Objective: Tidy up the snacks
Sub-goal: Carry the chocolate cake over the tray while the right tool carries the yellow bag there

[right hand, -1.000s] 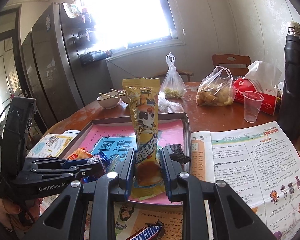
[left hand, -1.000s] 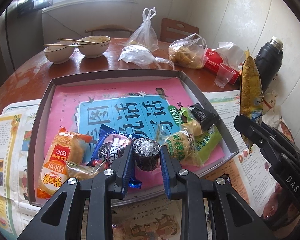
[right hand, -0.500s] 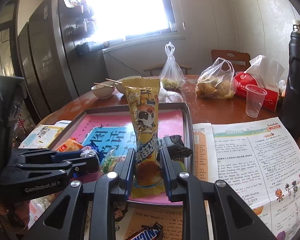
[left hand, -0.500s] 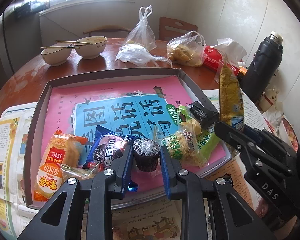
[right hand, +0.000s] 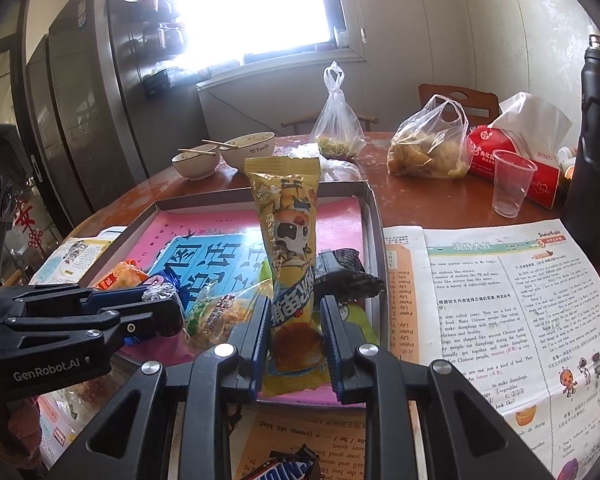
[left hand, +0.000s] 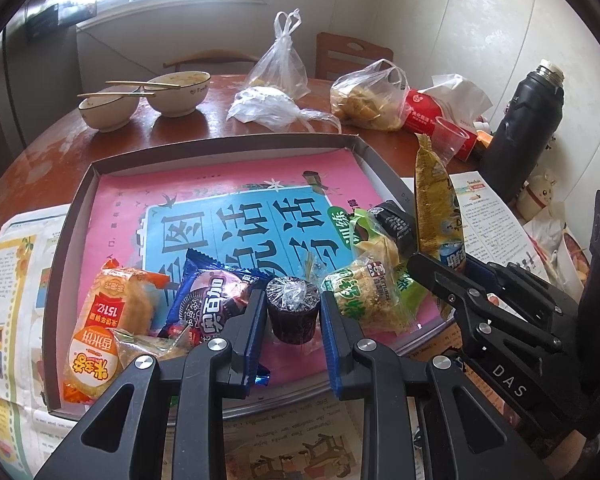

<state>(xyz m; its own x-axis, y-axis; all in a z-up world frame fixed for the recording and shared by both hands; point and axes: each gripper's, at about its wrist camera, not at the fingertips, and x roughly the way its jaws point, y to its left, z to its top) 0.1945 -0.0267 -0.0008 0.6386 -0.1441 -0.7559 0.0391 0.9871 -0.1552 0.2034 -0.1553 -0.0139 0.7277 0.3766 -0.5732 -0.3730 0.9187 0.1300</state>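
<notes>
Most of the sorting looks done, as a judgement from how things lie: a shallow tray (left hand: 84,184) on the bench (left hand: 60,148) already carries a row of wrapped snacks along its near edge, while two are in the grippers and at least one chocolate bar (right hand: 280,470) lies outside on the newspaper (right hand: 500,300) at the bottom of the right wrist view. Going from the left of the tray, there is an orange rice-cake packet (left hand: 104,320), then a blue cookie packet (left hand: 212,300), then the left hand-held gripper (left hand: 294,320), clenched on a small dark wrapped cake (left hand: 293,308) that sits low over the tray's pink lining, not yet let go. Just right of it lies a green-and-white seaweed roll packet (left hand: 368,296) with a black packet (left hand: 396,224) behind it near the tray's right wall. Further right, the right hand-held gripper (right hand: 294,340) is grasping a tall yellow snack packet (right hand: 288,232) by its lower part, holding it upright over the tray's near right corner; whether its bottom edge touches the lining I cannot tell. What seems left is to set down both held items and fetch the stray bar. The far half of the tray is bare. Beyond it stand two bowls (left hand: 180,92) with chopsticks, plastic bags (left hand: 368,96) of food and a dark flask (left hand: 524,128).
</notes>
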